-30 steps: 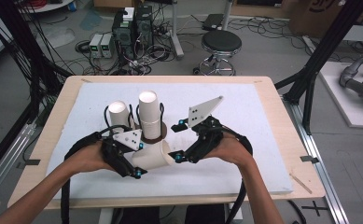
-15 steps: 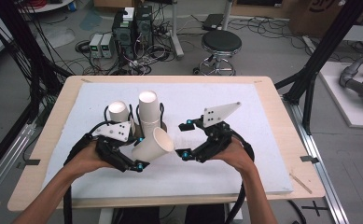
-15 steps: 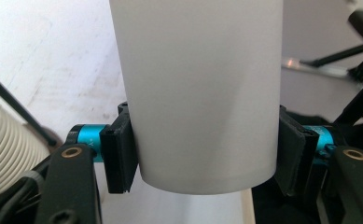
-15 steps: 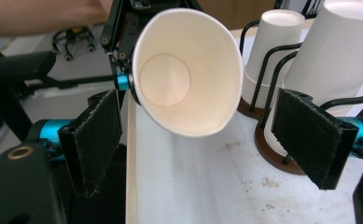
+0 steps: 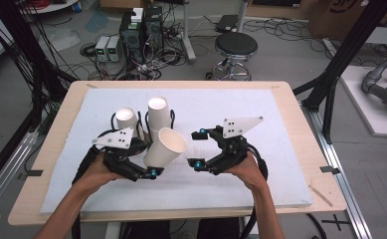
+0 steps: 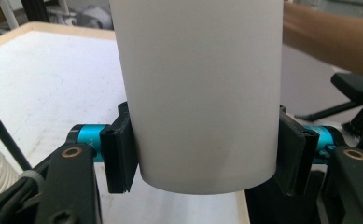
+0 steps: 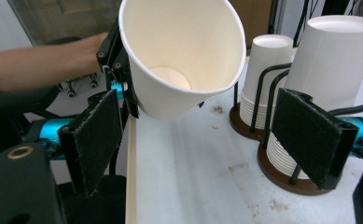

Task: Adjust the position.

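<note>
My left gripper (image 5: 148,162) is shut on a white paper cup (image 5: 164,147), held above the mat and tilted with its open mouth up and to the right. In the left gripper view the cup (image 6: 198,93) is squeezed between both pads (image 6: 118,149). My right gripper (image 5: 194,149) stands open just right of the cup's mouth, not touching it. The right gripper view looks into the empty cup (image 7: 184,56) past the open pads (image 7: 95,135). Behind the cup, two stacks of white cups (image 5: 126,119) (image 5: 158,112) stand in a wire holder (image 7: 282,177).
A white mat (image 5: 280,114) covers the wooden table (image 5: 305,124). The cup stacks (image 7: 328,60) sit close behind the left hand. Beyond the far edge are a stool (image 5: 236,47), cables and computer boxes on the floor.
The cup lay low between both grippers; the left gripper has lifted it and tipped its mouth upward. The right gripper has drawn back to the right, away from the cup.
</note>
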Demonstrator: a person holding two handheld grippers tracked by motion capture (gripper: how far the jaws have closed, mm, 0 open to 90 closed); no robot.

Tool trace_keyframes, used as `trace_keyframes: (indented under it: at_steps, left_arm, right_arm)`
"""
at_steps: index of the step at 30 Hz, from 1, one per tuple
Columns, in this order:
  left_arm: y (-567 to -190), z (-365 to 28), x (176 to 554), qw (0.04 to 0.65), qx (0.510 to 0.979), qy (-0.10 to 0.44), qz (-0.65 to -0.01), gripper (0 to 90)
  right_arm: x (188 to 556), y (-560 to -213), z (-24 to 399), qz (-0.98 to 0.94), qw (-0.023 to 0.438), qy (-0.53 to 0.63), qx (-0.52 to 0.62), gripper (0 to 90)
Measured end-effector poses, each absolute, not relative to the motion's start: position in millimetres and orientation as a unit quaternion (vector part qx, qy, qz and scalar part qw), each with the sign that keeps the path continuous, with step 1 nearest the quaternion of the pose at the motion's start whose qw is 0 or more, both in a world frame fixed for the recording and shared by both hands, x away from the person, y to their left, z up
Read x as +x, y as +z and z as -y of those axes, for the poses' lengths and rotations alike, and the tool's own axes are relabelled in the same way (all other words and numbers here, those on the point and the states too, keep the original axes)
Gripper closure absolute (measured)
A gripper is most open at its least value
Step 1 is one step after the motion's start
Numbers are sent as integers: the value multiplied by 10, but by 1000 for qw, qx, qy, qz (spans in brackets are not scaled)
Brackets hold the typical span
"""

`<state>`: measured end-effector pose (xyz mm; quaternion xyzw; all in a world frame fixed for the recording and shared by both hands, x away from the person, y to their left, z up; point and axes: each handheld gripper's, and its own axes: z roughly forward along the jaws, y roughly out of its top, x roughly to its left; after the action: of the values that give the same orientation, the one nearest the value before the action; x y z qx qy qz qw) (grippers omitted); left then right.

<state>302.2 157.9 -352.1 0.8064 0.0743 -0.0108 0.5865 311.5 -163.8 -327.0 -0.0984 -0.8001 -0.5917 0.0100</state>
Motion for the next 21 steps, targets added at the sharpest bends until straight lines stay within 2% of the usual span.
trace_keyframes:
  at_steps: [21]
  left_arm:
    - [-3620,-1480,2963,619,782,-22,-69,350]
  right_arm:
    - [3102,-3458,1498,771,37,-628,-94,168]
